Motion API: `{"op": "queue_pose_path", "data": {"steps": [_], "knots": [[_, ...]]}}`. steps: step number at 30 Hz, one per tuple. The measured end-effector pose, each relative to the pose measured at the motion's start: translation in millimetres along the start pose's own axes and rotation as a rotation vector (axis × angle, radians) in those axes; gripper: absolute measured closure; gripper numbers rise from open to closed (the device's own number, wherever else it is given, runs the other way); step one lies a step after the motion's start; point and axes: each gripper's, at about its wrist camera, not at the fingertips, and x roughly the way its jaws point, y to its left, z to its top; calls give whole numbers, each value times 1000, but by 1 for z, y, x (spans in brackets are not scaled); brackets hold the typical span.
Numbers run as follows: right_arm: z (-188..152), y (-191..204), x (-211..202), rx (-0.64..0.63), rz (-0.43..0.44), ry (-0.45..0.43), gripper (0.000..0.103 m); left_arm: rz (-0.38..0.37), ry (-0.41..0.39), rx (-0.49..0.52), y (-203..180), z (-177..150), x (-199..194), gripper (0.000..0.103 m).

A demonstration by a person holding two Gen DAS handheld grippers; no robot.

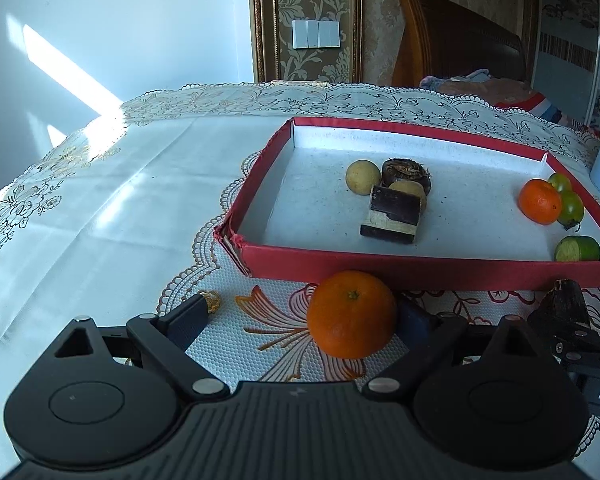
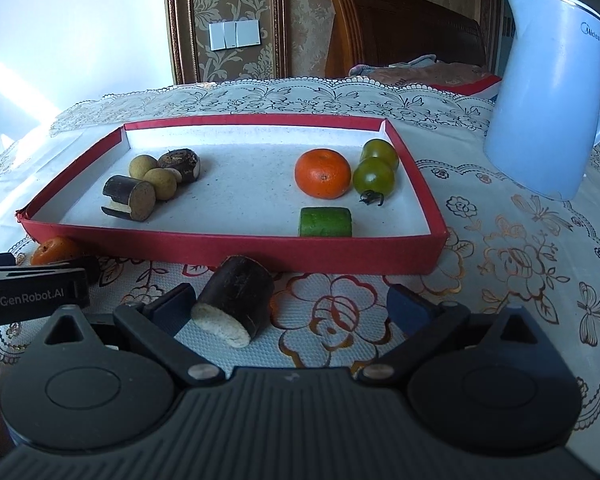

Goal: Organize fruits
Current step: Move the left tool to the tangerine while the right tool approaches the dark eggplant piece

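Observation:
A red tray [image 1: 428, 271] [image 2: 236, 246] with a white floor holds two longans [image 2: 142, 166], dark sugarcane pieces [image 2: 130, 197], an orange [image 2: 323, 173], two green tomatoes [image 2: 374, 178] and a green cucumber piece [image 2: 325, 222]. Just in front of the tray, a loose orange [image 1: 352, 314] rests on the tablecloth between the fingers of my left gripper [image 1: 306, 316], close against the right finger; the jaws stand wide open. My right gripper [image 2: 290, 304] is open too, around a dark sugarcane piece [image 2: 236, 300] that lies by its left finger.
A pale blue kettle [image 2: 548, 100] stands right of the tray on the lace tablecloth [image 2: 520, 264]. The left gripper's body [image 2: 32, 288] sits close beside the right one. A bed headboard [image 1: 452, 40] and a wall lie beyond the table's far edge.

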Motion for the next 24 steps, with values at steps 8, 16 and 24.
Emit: {"op": "queue_pose_path", "data": {"steps": [8,16,24], "knots": [[0,4,1,-12,-11,1,8,-2,-1,-2,0,0,0,6],[0,6,1,-27,-9,-1,17,0,2,-5,1,-1,1,4],[0,10,-1,-46,3,-11,32,1,2,-5,1,-1,1,4]]}}
